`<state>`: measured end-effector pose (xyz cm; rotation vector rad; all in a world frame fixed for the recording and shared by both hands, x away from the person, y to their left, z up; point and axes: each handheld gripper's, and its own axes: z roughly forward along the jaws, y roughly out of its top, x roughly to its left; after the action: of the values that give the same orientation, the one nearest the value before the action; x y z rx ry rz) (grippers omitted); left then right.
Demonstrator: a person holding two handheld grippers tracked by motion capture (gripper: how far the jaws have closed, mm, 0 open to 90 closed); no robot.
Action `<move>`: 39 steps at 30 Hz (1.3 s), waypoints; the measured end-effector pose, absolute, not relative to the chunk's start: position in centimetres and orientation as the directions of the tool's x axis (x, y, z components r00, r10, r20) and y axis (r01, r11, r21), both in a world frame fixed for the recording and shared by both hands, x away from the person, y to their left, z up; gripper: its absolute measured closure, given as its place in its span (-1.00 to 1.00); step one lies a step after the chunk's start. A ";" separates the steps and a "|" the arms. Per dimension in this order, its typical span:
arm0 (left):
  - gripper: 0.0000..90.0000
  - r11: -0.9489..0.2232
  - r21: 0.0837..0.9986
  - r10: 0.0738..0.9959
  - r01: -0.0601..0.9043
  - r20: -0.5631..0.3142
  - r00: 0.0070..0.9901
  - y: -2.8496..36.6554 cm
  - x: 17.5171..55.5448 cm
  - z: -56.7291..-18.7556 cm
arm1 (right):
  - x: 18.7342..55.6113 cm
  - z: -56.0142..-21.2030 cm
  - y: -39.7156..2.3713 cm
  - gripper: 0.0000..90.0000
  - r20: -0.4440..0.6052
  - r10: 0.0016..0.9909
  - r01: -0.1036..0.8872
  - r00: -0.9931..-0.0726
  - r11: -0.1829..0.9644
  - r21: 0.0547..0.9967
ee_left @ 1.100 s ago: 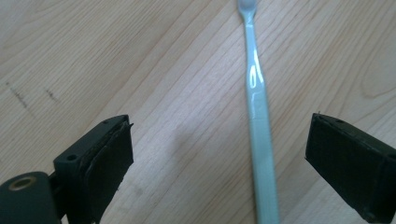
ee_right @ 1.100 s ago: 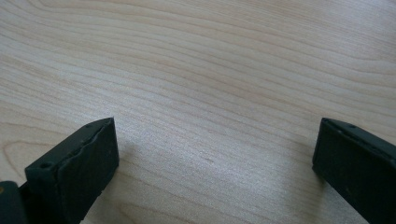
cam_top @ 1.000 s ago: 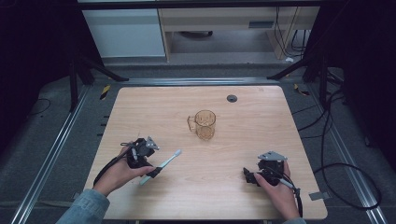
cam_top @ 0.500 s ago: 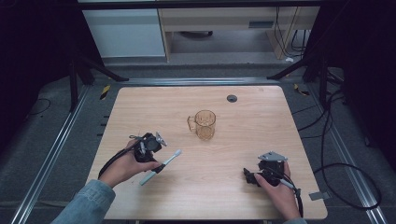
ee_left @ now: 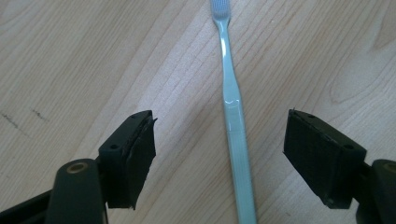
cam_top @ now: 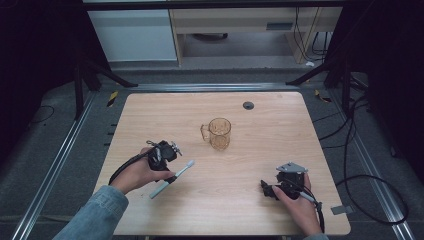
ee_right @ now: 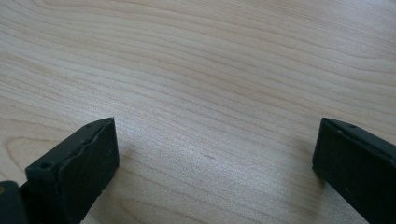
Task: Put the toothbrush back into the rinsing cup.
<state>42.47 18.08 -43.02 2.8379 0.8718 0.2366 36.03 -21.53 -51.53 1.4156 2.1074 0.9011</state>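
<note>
Since a second ago your left gripper (cam_top: 172, 161) has come over the pale blue plastic toothbrush (ee_left: 232, 112), its jaws closing but not yet pressing. Its handle lies flat between them, long axis straight ahead, bristles far. Your right gripper (cam_top: 265, 189) rests released, well apart. Bare wooden table (cam_top: 250, 205) surrounds it; the amber glass mug (cam_top: 219, 133) stands beyond.

Toothbrush (ee_left: 232, 116) between my left jaws, its handle end cut off by the bottom edge, bristle tip clipped at the top edge, my right jaws' outer tips cropped at the frame's bottom corners, small dark disc (cam_top: 248, 105) far beyond my jaws too small to identify
</note>
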 end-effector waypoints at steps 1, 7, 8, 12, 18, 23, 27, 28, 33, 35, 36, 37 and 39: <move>-0.46 -0.818 0.192 0.566 0.542 0.101 0.818 18.0 42.5 -43.1 | 36.0 -51.5 -21.5 -0.98 0.008 0.928 0.644 -0.372 0.252 0.722; -0.47 -0.817 0.185 0.568 0.547 0.092 0.818 17.6 42.8 -43.5 | 36.0 -51.5 -21.5 -0.98 0.006 0.928 0.642 -0.373 0.254 0.723; -0.47 -0.817 0.180 0.568 0.548 0.091 0.818 17.5 42.9 -43.5 | 36.0 -51.5 -21.5 -0.98 0.001 0.927 0.640 -0.375 0.258 0.724; -0.45 -0.818 0.167 0.568 0.550 0.087 0.818 17.3 42.9 -43.5 | 36.0 -51.5 -21.5 -0.98 -0.004 0.927 0.637 -0.376 0.261 0.725; -0.43 -0.825 0.140 0.561 0.547 0.091 0.823 16.9 43.2 -43.6 | 36.0 -51.5 -21.5 -0.98 -0.005 0.926 0.636 -0.377 0.263 0.725; -0.43 -0.824 0.127 0.563 0.552 0.074 0.823 16.8 43.3 -43.6 | 36.0 -51.5 -21.5 -0.98 0.002 0.927 0.640 -0.375 0.257 0.724; -0.40 -0.827 0.111 0.560 0.552 0.066 0.826 16.7 43.4 -43.8 | 36.0 -51.5 -21.5 -0.98 0.000 0.927 0.639 -0.376 0.259 0.724; -0.39 -0.827 0.109 0.560 0.552 0.065 0.826 16.6 43.4 -43.9 | 36.0 -51.5 -21.5 -0.98 -0.003 0.927 0.638 -0.375 0.261 0.725; -0.35 -0.822 0.114 0.566 0.558 0.063 0.822 16.6 43.5 -44.0 | 36.0 -51.5 -21.5 -0.98 0.008 0.928 0.644 -0.371 0.251 0.722; -0.32 -0.820 0.115 0.569 0.560 0.061 0.820 16.6 43.5 -44.1 | 36.0 -51.5 -21.5 -0.98 -0.004 0.927 0.637 -0.376 0.262 0.725; -0.31 -0.820 0.115 0.569 0.560 0.061 0.820 16.6 43.5 -44.1 | 36.0 -51.5 -21.5 -0.98 -0.003 0.927 0.637 -0.375 0.261 0.725; -0.31 -0.820 0.113 0.569 0.561 0.059 0.820 16.6 43.4 -44.2 | 36.0 -51.5 -21.5 -0.98 -0.003 0.927 0.637 -0.375 0.261 0.725; -0.27 -0.818 0.117 0.572 0.564 0.058 0.818 16.7 43.4 -44.3 | 36.0 -51.5 -21.5 -0.98 -0.006 0.926 0.636 -0.377 0.263 0.725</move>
<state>43.43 16.66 -44.30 2.9042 0.9097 0.1380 36.04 -21.54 -51.53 1.4140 2.1076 0.9007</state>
